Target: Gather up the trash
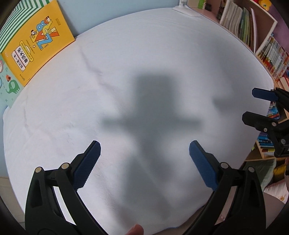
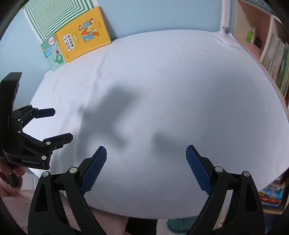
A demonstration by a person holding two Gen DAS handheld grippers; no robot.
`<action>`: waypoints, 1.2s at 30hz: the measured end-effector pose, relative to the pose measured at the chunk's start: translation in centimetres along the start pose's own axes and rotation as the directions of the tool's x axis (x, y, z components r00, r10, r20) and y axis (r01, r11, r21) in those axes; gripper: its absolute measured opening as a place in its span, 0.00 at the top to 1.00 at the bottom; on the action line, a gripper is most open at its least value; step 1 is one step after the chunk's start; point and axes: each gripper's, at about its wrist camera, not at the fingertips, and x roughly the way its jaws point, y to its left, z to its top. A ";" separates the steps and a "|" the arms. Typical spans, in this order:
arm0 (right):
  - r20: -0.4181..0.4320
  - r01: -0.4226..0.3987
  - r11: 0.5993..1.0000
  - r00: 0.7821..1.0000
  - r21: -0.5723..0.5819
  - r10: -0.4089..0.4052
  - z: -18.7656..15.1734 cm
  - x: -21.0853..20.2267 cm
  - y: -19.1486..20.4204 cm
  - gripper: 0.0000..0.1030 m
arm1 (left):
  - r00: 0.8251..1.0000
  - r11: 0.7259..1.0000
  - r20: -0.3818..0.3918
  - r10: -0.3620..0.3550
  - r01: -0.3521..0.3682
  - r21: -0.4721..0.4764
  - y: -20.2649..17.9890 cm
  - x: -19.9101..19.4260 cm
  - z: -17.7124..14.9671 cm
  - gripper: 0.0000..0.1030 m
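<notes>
Black two-finger tongs with blue ribbed pads, left gripper (image 1: 144,159): lower foreground of the left wrist view, jaws spread wide, nothing between them. Right gripper (image 2: 146,162): lower foreground of the right wrist view, likewise spread wide and empty.

Remaining items, largest first:

1. White cloth-covered table (image 1: 75,112), filling the centre of both views; faint creases at upper left, soft grey shadows of the tools across the middle.
2. Wooden bookshelf packed with books (image 1: 271,48), right edge of frame.
3. Green-and-white striped board (image 2: 59,16), upper left, against the pale blue wall.
4. Yellow picture book (image 2: 84,34), upper left, leaning beside the board.
5. Pale green elephant booklet (image 2: 54,56), partly tucked behind the yellow book.
6. White lamp base (image 2: 226,37), upper right on the table's far edge.

Trash: none was visible on the cloth in either view; its location could not be told.

Risk, as judged: with no trash in sight, either gripper could snag the loose cloth or seize a book by mistake.
</notes>
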 end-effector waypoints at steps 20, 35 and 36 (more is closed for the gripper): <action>-0.011 -0.063 0.996 0.998 -0.064 0.062 4.7 0.8 -2.5 0.14 | 0.999 0.993 -0.015 0.036 -0.037 -0.109 -0.6 0.6 2.8 0.07; -0.033 -0.074 0.995 0.997 -0.059 0.072 4.9 1.8 -3.0 0.14 | 0.999 0.993 -0.036 0.032 -0.036 -0.116 -0.7 0.8 2.8 0.07; -0.034 -0.074 0.995 0.997 -0.061 0.072 4.9 1.8 -3.0 0.14 | 0.999 0.993 -0.036 0.033 -0.037 -0.116 -0.7 0.9 2.9 0.07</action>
